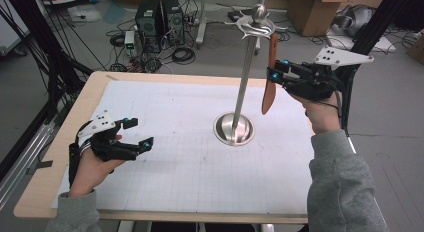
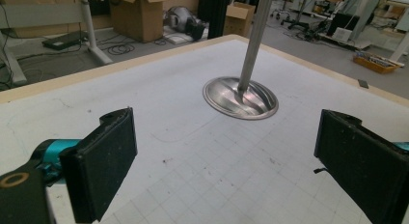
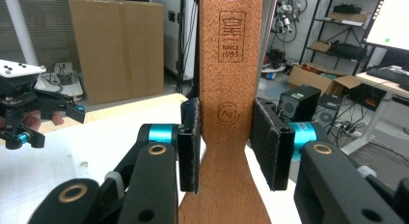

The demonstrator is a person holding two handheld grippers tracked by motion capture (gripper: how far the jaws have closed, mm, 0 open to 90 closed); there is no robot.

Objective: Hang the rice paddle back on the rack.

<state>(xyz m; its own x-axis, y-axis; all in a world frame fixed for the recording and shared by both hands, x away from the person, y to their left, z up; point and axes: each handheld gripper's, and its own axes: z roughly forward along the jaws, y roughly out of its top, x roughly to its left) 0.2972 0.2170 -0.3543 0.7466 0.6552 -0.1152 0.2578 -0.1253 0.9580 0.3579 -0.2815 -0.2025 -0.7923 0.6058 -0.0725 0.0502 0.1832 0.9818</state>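
Note:
A wooden spatula (image 1: 269, 94) hangs blade-down at the right, its brown handle (image 3: 231, 64) stamped with a logo. My right gripper (image 1: 274, 74) is shut on that handle, a pad (image 3: 190, 144) pressing on each side. The spatula's top end lies close to a hook arm of the tall metal stand (image 1: 246, 67); whether it hangs on the hook I cannot tell. The stand's round base (image 1: 233, 128) sits mid-table. My left gripper (image 1: 139, 132) rests low at the table's left, open, with nothing between its pads (image 2: 103, 161). The stand's base (image 2: 241, 98) lies ahead of it.
A white gridded mat (image 1: 175, 142) covers the wooden table (image 1: 60, 142). On the floor beyond are computer towers (image 1: 160, 19), cables and cardboard boxes (image 1: 312, 12). A black frame post (image 1: 370, 32) rises at the right, just behind my right hand.

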